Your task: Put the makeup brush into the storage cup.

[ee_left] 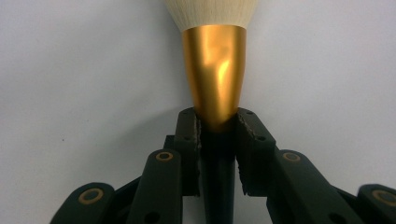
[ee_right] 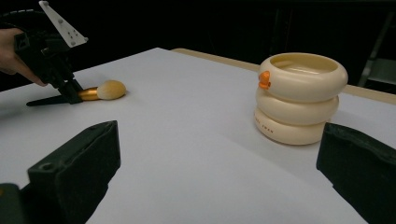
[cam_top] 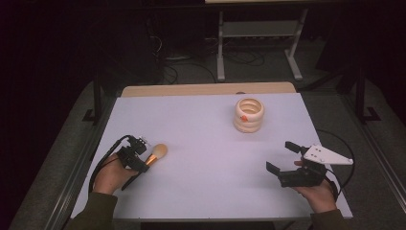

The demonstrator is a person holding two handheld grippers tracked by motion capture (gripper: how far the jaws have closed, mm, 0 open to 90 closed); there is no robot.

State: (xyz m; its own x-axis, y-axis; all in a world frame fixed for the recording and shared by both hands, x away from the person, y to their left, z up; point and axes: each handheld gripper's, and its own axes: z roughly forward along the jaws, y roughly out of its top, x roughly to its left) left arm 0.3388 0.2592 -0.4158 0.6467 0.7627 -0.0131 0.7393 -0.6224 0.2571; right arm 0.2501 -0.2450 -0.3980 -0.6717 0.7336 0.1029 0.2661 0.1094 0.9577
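- Left gripper point(cam_top: 143, 162): jaws clamped on the makeup brush point(cam_top: 156, 154), pads pinching where the gold ferrule point(ee_left: 215, 74) meets the black handle.
- Brush lies on the white table point(cam_top: 201, 143), near its left edge, bristles pointing toward the centre.
- Right gripper point(cam_top: 282, 157): jaws wide apart, nothing between them, low over the table near the right edge.
- Cream ringed holder point(cam_top: 249, 115) stands upright toward the far side, well apart from the brush.

A cream ringed holder point(cam_top: 249, 115) with an orange mark stands far right on the white worktop point(cam_top: 206, 143); a metal frame point(cam_top: 258, 38) stands beyond.
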